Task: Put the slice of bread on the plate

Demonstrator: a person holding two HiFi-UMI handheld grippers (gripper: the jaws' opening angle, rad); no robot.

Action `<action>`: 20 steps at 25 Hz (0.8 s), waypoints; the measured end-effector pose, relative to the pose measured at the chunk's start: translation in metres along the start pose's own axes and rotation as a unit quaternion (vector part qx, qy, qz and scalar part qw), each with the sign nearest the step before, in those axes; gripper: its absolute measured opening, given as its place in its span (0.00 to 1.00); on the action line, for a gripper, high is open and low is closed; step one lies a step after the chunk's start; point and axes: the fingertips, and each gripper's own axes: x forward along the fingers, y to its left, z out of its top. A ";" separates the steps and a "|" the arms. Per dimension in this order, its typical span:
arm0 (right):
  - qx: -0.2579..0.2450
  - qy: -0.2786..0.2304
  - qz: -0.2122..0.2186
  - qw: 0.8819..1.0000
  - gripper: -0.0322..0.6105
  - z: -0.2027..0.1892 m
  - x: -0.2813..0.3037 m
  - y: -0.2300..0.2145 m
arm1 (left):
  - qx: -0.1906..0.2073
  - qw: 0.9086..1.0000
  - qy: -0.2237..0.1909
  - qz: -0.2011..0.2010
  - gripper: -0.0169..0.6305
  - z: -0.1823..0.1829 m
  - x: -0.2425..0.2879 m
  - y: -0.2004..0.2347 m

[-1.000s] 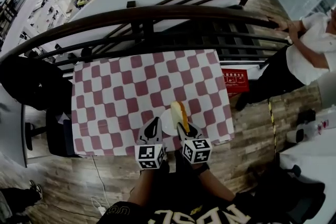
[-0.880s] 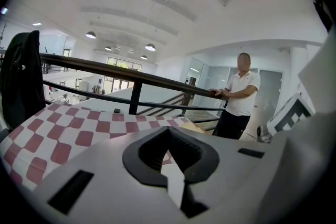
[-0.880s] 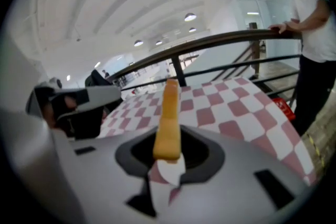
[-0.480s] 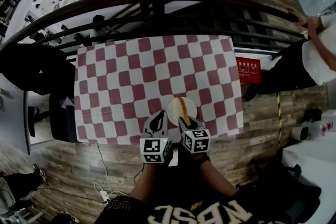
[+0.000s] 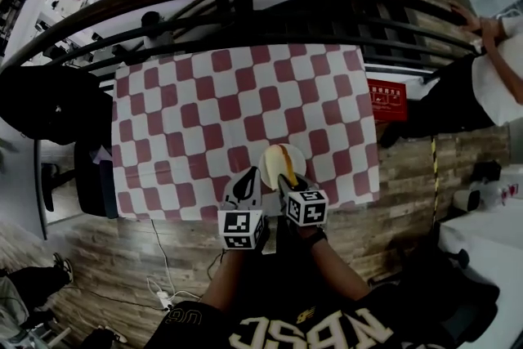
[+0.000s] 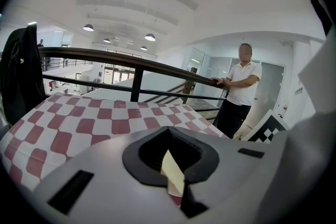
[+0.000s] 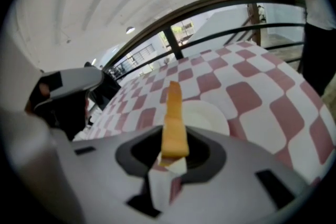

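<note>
1. Bread slice [image 5: 283, 161] awaits landing; checked tablecloth [image 5: 188, 118] spreads beneath the white plate [image 5: 300, 166].
2. Right gripper [image 5: 288, 181], clenched on the slice edge-up, has sunk to just above the plate; release looks near.
3. Left gripper [image 5: 245, 190], closed and empty, waits beside the plate.

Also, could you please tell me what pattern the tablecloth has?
A red-and-white checkerboard. The tablecloth shows best in the head view, which takes in the whole of it.

Matt woven cloth, red-and-white check, for tablecloth [image 5: 204, 110]. Smooth white finish on plate [image 7: 210, 113]. Matt, porous crust on slice of bread [image 7: 173, 128]. Matt grey plastic on right gripper [image 7: 170, 162]. Grained wood planks for floor [image 5: 400, 176].
</note>
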 end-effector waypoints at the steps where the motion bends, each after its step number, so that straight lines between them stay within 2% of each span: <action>1: 0.002 -0.002 0.000 1.000 0.21 0.000 0.000 -0.001 | 0.000 1.000 0.000 -0.001 0.05 -0.001 0.000 -0.001; 6: 0.020 -0.014 -0.008 1.000 0.21 0.000 0.001 -0.011 | 0.005 1.000 -0.001 -0.009 0.05 0.000 -0.001 -0.008; 10: 0.027 -0.013 -0.032 0.999 0.25 -0.001 0.004 -0.022 | 0.005 1.000 0.002 -0.007 0.05 -0.003 -0.004 -0.010; 17: 0.005 0.019 -0.111 0.994 0.45 -0.003 0.003 -0.057 | 0.012 1.000 -0.001 -0.012 0.05 -0.005 -0.011 -0.020; 20: -0.021 0.032 -0.141 0.989 0.50 0.000 0.000 -0.074 | 0.013 1.000 -0.004 -0.013 0.05 -0.004 -0.013 -0.024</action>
